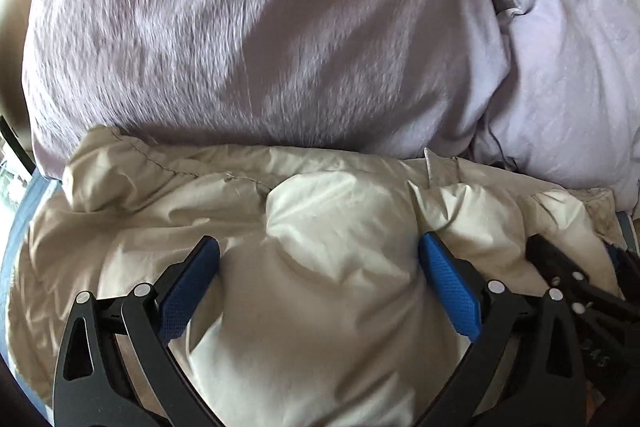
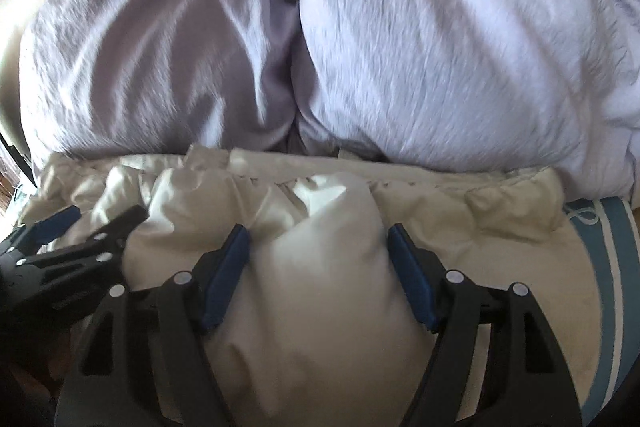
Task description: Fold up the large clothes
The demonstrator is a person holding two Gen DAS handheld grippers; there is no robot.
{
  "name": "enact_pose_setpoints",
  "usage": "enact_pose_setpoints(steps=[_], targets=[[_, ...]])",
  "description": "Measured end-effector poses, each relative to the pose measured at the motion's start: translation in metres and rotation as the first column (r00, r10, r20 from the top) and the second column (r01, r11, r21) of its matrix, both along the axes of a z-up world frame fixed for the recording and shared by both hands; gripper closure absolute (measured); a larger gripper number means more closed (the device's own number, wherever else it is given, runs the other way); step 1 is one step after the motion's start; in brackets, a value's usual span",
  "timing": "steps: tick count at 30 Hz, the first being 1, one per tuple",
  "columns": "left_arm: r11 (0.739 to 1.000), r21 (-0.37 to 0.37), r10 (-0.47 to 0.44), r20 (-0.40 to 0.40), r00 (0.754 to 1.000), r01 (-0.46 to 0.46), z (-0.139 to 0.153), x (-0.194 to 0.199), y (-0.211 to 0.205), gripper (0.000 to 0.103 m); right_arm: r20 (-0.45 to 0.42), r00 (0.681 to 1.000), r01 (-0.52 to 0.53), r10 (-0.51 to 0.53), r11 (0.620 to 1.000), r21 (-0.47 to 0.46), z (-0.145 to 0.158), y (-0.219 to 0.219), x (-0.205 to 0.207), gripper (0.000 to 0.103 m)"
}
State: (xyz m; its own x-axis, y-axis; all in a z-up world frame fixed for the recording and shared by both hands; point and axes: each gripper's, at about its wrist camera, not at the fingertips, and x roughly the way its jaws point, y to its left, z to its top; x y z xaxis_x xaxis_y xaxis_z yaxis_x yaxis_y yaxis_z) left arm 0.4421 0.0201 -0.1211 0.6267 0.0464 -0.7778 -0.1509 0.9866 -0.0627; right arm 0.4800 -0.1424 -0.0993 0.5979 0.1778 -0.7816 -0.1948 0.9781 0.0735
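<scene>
A cream puffy jacket [image 1: 328, 227] lies bunched across the lower half of both views; it also shows in the right wrist view [image 2: 320, 267]. My left gripper [image 1: 320, 255] has its blue-padded jaws wide apart, with a puffed fold of the jacket bulging between them. My right gripper [image 2: 318, 239] stands the same way around another puffed fold. The two grippers are side by side: the right one shows at the right edge of the left wrist view [image 1: 572, 275], and the left one at the left edge of the right wrist view [image 2: 60, 239].
Large lilac fleecy bedding [image 1: 248, 35] is piled just behind the jacket and fills the upper half of both views, including the right wrist view [image 2: 440, 47]. A blue-and-white striped cover [image 2: 604, 287] shows under the jacket at the right.
</scene>
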Motion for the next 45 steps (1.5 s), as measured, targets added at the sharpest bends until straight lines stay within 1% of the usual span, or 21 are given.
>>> enact_pose_setpoints(steps=[4,10,23,31,34,38,42,45], targets=[[1.000,-0.015,0.002,-0.007,1.000,-0.002,-0.012,0.009,-0.005,0.001,-0.009,1.000,0.009,-0.009,1.000,0.002,-0.013,0.003,0.005,0.027],[1.000,-0.013,0.002,-0.009,1.000,-0.002,-0.028,0.018,-0.014,0.001,-0.009,1.000,0.017,-0.017,1.000,0.000,-0.025,0.005,0.006,0.023],[1.000,-0.007,0.017,-0.003,1.000,-0.017,-0.040,0.020,-0.019,0.001,0.003,1.000,0.030,-0.030,1.000,0.003,-0.043,0.005,0.005,0.021],[1.000,-0.013,0.019,-0.005,1.000,-0.019,-0.037,0.018,-0.014,0.001,-0.012,0.999,0.031,-0.031,0.999,0.009,-0.046,0.001,0.008,0.021],[0.999,-0.030,0.013,-0.021,1.000,-0.014,-0.031,0.015,-0.011,0.001,-0.037,0.999,0.027,-0.026,1.000,0.012,-0.042,-0.002,0.015,0.022],[0.999,-0.044,0.011,-0.025,1.000,-0.012,-0.019,0.001,-0.001,0.001,-0.055,0.997,0.047,-0.046,0.999,0.025,-0.024,-0.017,0.006,0.022],[0.999,-0.029,0.022,-0.017,1.000,-0.023,-0.006,-0.023,0.013,0.001,-0.047,0.995,0.089,-0.087,0.996,0.027,-0.003,-0.051,-0.016,0.022],[0.998,-0.024,0.054,-0.016,0.998,-0.055,0.001,-0.049,0.030,0.001,-0.063,0.988,0.141,-0.138,0.989,0.047,0.008,-0.082,-0.033,0.021]])
